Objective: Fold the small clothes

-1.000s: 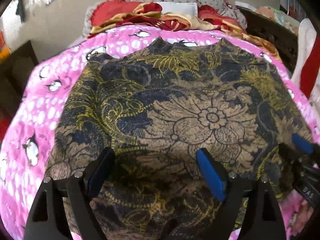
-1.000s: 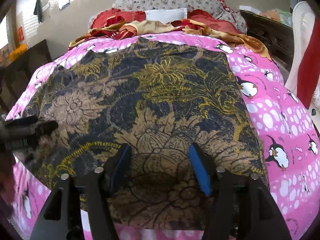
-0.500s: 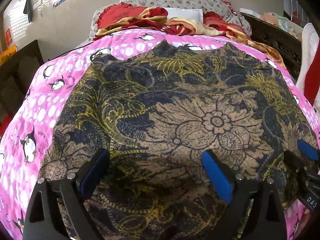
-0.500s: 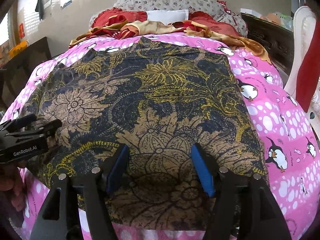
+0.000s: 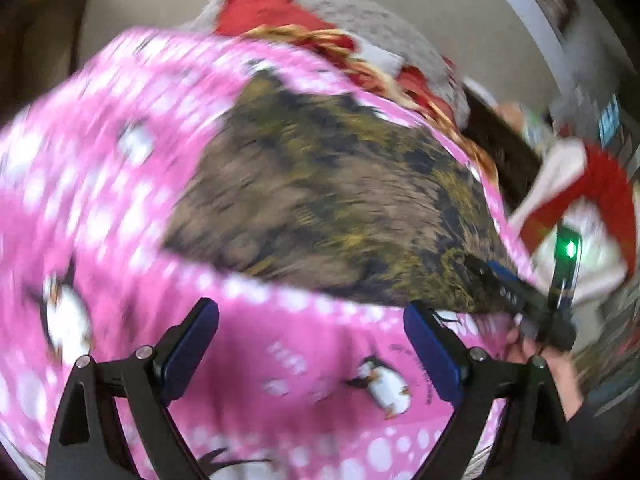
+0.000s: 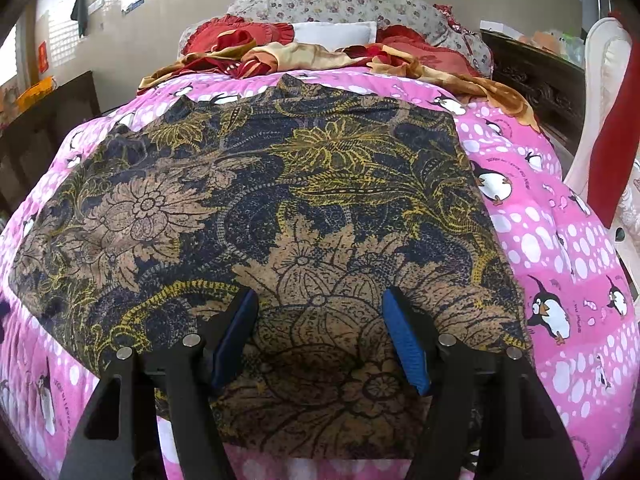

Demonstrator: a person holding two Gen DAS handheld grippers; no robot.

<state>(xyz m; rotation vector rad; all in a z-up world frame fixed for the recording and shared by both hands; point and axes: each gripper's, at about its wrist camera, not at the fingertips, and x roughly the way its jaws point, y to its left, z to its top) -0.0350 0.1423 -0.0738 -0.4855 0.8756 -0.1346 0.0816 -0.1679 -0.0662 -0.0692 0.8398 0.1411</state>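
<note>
A dark floral garment (image 6: 288, 208) in navy, tan and yellow lies spread flat on a pink penguin blanket (image 6: 560, 248). My right gripper (image 6: 320, 336) is open and empty, just above the garment's near edge. In the blurred left wrist view the garment (image 5: 328, 200) lies ahead and to the right. My left gripper (image 5: 312, 344) is open and empty over bare pink blanket (image 5: 100, 200), short of the cloth. The right gripper (image 5: 516, 292) shows there at the garment's near right corner.
Red and gold bedding (image 6: 304, 54) and a floral pillow (image 6: 344, 2) lie piled at the bed's far end. A dark wooden cabinet (image 6: 536, 80) and a white chair with a red cloth (image 6: 608, 120) stand on the right. Dark furniture (image 6: 44, 128) stands on the left.
My left gripper has swung fast to the left and off the garment; it is now over bare blanket, with a blurred view. The right gripper has barely moved.
</note>
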